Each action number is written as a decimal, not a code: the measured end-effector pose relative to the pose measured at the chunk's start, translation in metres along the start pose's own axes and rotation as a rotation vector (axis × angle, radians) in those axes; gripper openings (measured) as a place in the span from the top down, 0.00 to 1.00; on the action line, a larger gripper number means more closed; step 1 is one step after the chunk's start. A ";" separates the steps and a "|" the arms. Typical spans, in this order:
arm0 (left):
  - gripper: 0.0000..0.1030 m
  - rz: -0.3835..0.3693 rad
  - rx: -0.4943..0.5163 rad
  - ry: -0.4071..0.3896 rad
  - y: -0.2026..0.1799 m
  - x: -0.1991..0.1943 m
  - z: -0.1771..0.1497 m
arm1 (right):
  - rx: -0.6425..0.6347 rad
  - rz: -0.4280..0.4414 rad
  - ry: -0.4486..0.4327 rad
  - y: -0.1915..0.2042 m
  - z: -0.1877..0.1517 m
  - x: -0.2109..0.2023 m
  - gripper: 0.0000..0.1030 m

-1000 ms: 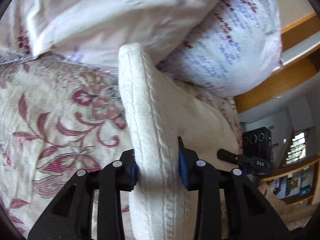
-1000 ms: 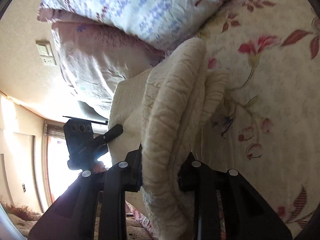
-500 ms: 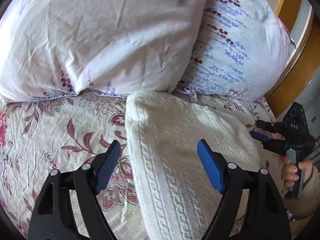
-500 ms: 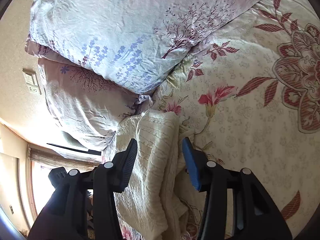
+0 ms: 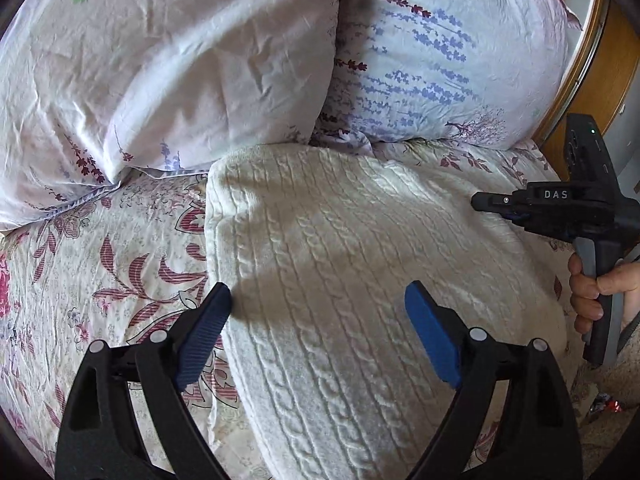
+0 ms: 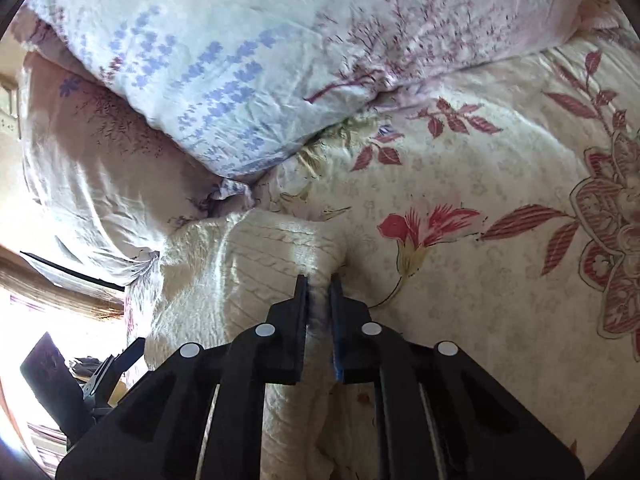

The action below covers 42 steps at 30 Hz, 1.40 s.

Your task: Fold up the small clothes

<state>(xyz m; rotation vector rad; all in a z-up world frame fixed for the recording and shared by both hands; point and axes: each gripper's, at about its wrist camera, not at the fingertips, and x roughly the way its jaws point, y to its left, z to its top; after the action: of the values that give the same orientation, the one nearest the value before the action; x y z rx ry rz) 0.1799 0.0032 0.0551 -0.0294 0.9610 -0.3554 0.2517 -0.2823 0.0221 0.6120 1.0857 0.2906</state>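
A cream cable-knit garment (image 5: 340, 264) lies folded flat on the floral bedspread (image 5: 100, 272), its far edge against the pillows. My left gripper (image 5: 320, 316) is open wide and empty, hovering over the garment's near left part. In the left wrist view the right gripper (image 5: 560, 212) is at the garment's right edge, held by a hand. In the right wrist view my right gripper (image 6: 319, 296) is shut on the edge of the cream garment (image 6: 256, 256), with fabric pinched between the jaws.
Two pillows (image 5: 168, 64) (image 5: 440, 52) lie at the head of the bed, touching the garment. A wooden bed frame (image 5: 592, 80) stands at the far right. The bedspread (image 6: 480, 240) stretches to the right in the right wrist view.
The garment went from being held up in both grippers to lying flat. My left gripper let go and opened wide. My right gripper opened, then shut again on the garment's edge.
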 end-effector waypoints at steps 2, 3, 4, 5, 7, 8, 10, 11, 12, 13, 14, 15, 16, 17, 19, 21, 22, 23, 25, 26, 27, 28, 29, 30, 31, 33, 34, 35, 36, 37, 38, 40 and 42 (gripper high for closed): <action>0.14 -0.023 -0.009 -0.034 0.002 -0.012 -0.001 | -0.065 0.023 -0.058 0.012 -0.007 -0.025 0.62; 0.14 -0.027 -0.009 -0.049 0.002 -0.018 -0.002 | -0.104 0.038 -0.086 0.018 -0.014 -0.036 0.59; 0.14 -0.030 -0.011 -0.061 0.001 -0.022 -0.002 | -0.149 0.048 -0.103 0.025 -0.022 -0.045 0.58; 0.13 -0.036 -0.016 -0.069 0.000 -0.026 -0.003 | -0.197 0.056 -0.105 0.032 -0.031 -0.051 0.58; 0.12 -0.043 -0.016 -0.070 -0.004 -0.028 -0.007 | -0.291 0.027 -0.102 0.046 -0.051 -0.055 0.58; 0.12 -0.034 -0.005 -0.064 -0.008 -0.026 -0.010 | -0.329 0.012 -0.099 0.054 -0.061 -0.050 0.58; 0.12 -0.002 0.021 -0.037 -0.016 -0.018 -0.017 | -0.375 -0.027 -0.081 0.062 -0.077 -0.038 0.58; 0.12 0.015 0.029 -0.019 -0.019 -0.012 -0.021 | -0.385 -0.050 -0.066 0.058 -0.080 -0.037 0.58; 0.12 0.036 0.033 -0.010 -0.021 -0.007 -0.024 | -0.401 -0.091 -0.056 0.059 -0.086 -0.030 0.58; 0.11 0.064 0.041 -0.008 -0.023 -0.002 -0.028 | -0.426 -0.135 -0.051 0.059 -0.091 -0.024 0.58; 0.09 0.088 0.057 -0.011 -0.025 0.002 -0.032 | -0.452 -0.177 -0.046 0.059 -0.096 -0.018 0.57; 0.08 0.107 0.070 -0.014 -0.028 0.006 -0.035 | -0.468 -0.206 -0.048 0.057 -0.100 -0.018 0.56; 0.05 0.124 0.080 -0.024 -0.031 0.009 -0.037 | -0.477 -0.227 -0.064 0.056 -0.105 -0.016 0.55; 0.03 0.139 0.085 -0.032 -0.033 0.011 -0.038 | -0.486 -0.244 -0.085 0.055 -0.109 -0.017 0.54; 0.02 0.148 0.079 -0.039 -0.034 0.013 -0.039 | -0.512 -0.289 -0.111 0.059 -0.115 -0.014 0.54; 0.03 0.136 0.055 -0.037 -0.030 0.007 -0.038 | -0.516 -0.309 -0.112 0.060 -0.115 -0.017 0.54; 0.04 0.126 0.040 -0.043 -0.028 0.000 -0.039 | -0.501 -0.316 -0.112 0.061 -0.114 -0.022 0.54; 0.04 0.116 0.026 -0.058 -0.026 -0.008 -0.041 | -0.475 -0.319 -0.127 0.062 -0.114 -0.030 0.53; 0.04 0.100 0.001 -0.093 -0.021 -0.025 -0.048 | -0.427 -0.315 -0.196 0.061 -0.119 -0.056 0.41; 0.04 0.099 -0.014 -0.102 -0.016 -0.033 -0.053 | -0.412 -0.309 -0.230 0.061 -0.124 -0.069 0.28; 0.03 0.095 -0.034 -0.107 -0.011 -0.039 -0.058 | -0.401 -0.314 -0.257 0.061 -0.129 -0.079 0.22; 0.02 0.104 -0.057 -0.111 -0.006 -0.044 -0.064 | -0.390 -0.322 -0.282 0.060 -0.134 -0.088 0.14; 0.02 0.114 -0.075 -0.113 -0.002 -0.049 -0.071 | -0.378 -0.328 -0.297 0.059 -0.140 -0.096 0.09; 0.02 0.116 -0.089 -0.112 0.002 -0.053 -0.077 | -0.368 -0.335 -0.302 0.058 -0.146 -0.100 0.08; 0.02 0.116 -0.105 -0.106 0.005 -0.055 -0.084 | -0.361 -0.357 -0.304 0.057 -0.151 -0.102 0.07; 0.02 0.124 -0.135 -0.093 0.011 -0.059 -0.097 | -0.355 -0.417 -0.302 0.056 -0.162 -0.102 0.01; 0.02 0.129 -0.142 -0.083 0.012 -0.061 -0.104 | -0.357 -0.428 -0.308 0.056 -0.168 -0.102 0.01; 0.02 0.138 -0.143 -0.073 0.012 -0.061 -0.110 | -0.361 -0.427 -0.311 0.055 -0.175 -0.102 0.01; 0.02 0.150 -0.141 -0.063 0.012 -0.062 -0.115 | -0.363 -0.423 -0.300 0.055 -0.180 -0.101 0.01; 0.02 0.163 -0.137 -0.052 0.011 -0.062 -0.121 | -0.362 -0.423 -0.289 0.054 -0.185 -0.098 0.01; 0.02 0.167 -0.131 -0.042 0.010 -0.062 -0.125 | -0.361 -0.421 -0.280 0.054 -0.191 -0.096 0.01; 0.02 0.183 -0.112 -0.018 0.008 -0.059 -0.133 | -0.355 -0.414 -0.245 0.051 -0.199 -0.087 0.01; 0.02 0.200 -0.092 0.001 0.005 -0.053 -0.139 | -0.351 -0.422 -0.207 0.049 -0.207 -0.075 0.01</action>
<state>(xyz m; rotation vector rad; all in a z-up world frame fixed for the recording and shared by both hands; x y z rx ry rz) 0.0422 0.0431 0.0165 -0.0167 0.9719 -0.1266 0.0371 -0.2149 0.0395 0.0892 0.9098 0.0443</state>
